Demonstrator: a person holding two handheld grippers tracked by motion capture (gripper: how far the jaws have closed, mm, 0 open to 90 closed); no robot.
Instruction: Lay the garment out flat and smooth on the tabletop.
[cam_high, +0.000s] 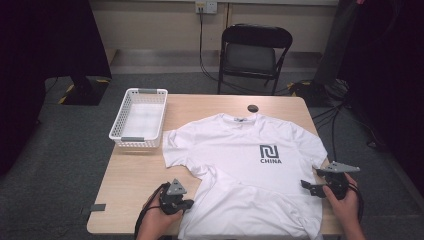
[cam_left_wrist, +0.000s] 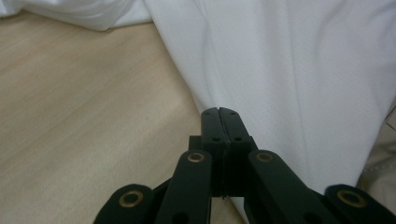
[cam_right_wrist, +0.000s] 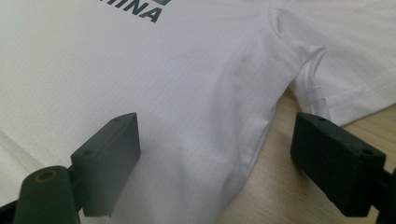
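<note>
Left gripper (cam_left_wrist: 219, 112) is pressed together at the near-left side edge of the white T-shirt (cam_high: 240, 170), and no cloth shows between its tips, so the pinch may be empty. Right gripper (cam_right_wrist: 215, 154) stands spread, straddling the shirt's right side edge below the sleeve. Risk: lifting unevenly would drag the shirt askew on the table (cam_high: 135, 170).

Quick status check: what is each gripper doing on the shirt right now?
Left gripper: fingers shut at the edge of the white T-shirt; whether cloth is pinched cannot be told.
Right gripper: open, fingers astride the shirt's side edge, not gripping.
</note>
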